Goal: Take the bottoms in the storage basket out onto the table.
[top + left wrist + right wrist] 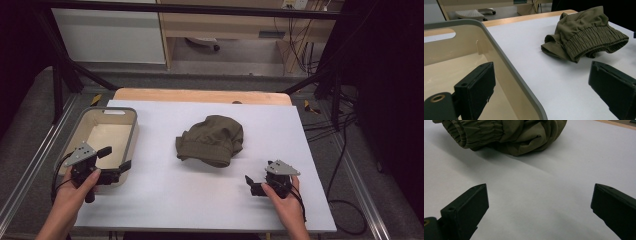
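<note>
left gripper fingers wide, empty | right gripper fingers wide, empty | olive garment between

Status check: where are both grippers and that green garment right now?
Left gripper open, over the bin rim. Right gripper open, short of the olive garment. Garment bunched mid-table, untouched. Nothing between.

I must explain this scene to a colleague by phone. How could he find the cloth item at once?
Look at the white table top. Near its middle, right of the beige bin, lies a crumpled olive-green garment with a ribbed elastic band. It is the only soft, dark green thing there.
</note>
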Motion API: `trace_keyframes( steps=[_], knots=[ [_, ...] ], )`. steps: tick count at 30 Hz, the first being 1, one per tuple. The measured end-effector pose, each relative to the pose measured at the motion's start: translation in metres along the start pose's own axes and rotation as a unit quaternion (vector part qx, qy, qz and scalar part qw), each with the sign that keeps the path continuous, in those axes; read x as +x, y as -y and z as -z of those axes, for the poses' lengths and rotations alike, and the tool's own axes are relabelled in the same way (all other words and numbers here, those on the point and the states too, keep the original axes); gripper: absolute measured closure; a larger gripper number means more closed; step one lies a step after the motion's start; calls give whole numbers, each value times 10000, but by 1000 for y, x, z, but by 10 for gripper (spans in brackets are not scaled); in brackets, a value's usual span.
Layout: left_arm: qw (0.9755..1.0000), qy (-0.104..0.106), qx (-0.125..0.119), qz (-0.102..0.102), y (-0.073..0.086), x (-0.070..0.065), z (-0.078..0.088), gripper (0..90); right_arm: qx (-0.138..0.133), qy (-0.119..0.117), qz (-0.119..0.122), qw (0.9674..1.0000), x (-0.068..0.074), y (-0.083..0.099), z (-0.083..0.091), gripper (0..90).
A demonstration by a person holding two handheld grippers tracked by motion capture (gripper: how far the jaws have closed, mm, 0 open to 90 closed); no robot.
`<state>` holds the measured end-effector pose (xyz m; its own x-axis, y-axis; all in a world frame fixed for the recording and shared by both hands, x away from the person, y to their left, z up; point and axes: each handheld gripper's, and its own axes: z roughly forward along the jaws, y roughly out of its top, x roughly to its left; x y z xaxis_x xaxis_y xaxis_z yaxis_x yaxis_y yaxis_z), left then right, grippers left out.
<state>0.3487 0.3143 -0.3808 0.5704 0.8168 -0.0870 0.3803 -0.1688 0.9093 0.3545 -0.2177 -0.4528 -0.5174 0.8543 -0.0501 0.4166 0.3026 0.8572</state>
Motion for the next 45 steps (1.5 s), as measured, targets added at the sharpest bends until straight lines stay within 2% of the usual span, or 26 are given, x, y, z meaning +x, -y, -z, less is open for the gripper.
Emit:
trace_keyframes(
  steps=[6,12,20,37,45],
  knots=[
    [10000,-15,31,3,6,0,2,69,11,1,-10,10000,0,0,0,21],
    [9999,-11,11,108,13,2,5,69,5,25,35,10000,0,0,0,22],
    [10000,-36,71,35,19,2,5,69,16,21,47,10000,0,0,0,22],
    [9999,-32,114,9,30,2,7,70,67,20,100,9999,2,0,-1,22],
    [9999,-6,122,82,39,3,7,70,142,34,194,9997,4,1,-2,24]
  ],
)
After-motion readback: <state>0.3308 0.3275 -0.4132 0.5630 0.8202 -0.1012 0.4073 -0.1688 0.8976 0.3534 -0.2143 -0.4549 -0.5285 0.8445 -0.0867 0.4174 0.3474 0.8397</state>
